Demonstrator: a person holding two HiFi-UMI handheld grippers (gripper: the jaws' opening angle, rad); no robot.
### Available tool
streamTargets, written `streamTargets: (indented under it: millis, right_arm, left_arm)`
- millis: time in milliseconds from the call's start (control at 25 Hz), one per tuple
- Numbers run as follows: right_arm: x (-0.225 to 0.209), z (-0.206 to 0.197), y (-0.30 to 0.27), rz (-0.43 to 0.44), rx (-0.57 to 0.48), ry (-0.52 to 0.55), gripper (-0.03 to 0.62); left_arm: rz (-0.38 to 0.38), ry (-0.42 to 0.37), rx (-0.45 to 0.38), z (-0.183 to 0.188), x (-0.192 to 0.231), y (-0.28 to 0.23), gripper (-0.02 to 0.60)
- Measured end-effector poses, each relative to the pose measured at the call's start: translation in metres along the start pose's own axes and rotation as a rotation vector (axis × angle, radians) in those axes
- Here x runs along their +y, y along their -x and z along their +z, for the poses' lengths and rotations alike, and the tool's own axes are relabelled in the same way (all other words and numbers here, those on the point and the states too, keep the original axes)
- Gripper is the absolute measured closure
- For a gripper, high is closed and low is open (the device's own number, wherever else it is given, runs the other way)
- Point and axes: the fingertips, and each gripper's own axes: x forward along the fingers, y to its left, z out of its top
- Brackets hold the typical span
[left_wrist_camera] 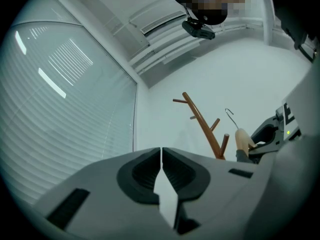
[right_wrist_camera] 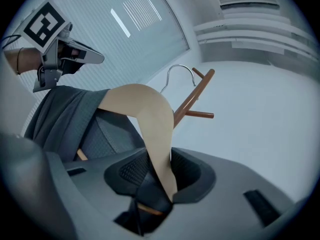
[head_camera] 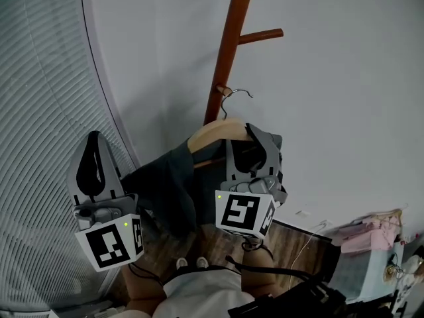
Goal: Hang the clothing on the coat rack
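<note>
in front of the white wall (head_camera: 344,111) stands the coat rack (head_camera: 228,45), a brown wooden pole with short pegs angling off it. the right tongs (head_camera: 255,136) are raised beside the pole and clamped on one shoulder end of the wooden hanger (head_camera: 213,132). the right gripper view shows the pale hanger arm running down between the jaws, with a fold of dark fabric pinched in there too. the clothing (head_camera: 165,184), a dark grey garment, is draped over the hanger. in the head view it hangs down on the left side, between the two tongs. the hanger's metal hook (head_camera: 236,97) points up, just beside the pole and near a peg tip, not on any peg. the left gripper view shows a clear gap between hook and rack.

the left tongs (head_camera: 95,138) are held up left of the clothing, jaws together at the tips with nothing between them. they sit just beside the fabric edge; can't tell if they touch it. window blinds (head_camera: 40,111) fill the left side. wooden floor (head_camera: 218,237) shows low in the head view, below the clothing.
</note>
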Motion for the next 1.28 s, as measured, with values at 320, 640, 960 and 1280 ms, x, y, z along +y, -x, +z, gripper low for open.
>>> streamTargets:
  millis: [320,640,960,1280]
  right_arm:
    - [0.025,-0.023,-0.016,-0.01,0.057,0.025,0.445]
    - [0.024,-0.032,-0.019,-0.022,0.096,0.022,0.447]
    - [0.029,-0.037,-0.026,-0.017,0.128,0.029,0.445]
    - [0.029,-0.041,-0.03,-0.015,0.146,0.035,0.445]
  left_arm:
    - [-0.024,0.072,-0.002,-0.044,0.01,-0.006,0.557]
    - [-0.053,0.082,0.001,-0.045,0.012,-0.009,0.557]
    - [-0.069,0.016,0.007,-0.047,0.009,-0.014,0.557]
    - [-0.076,0.062,0.02,-0.055,0.01,-0.015,0.557]
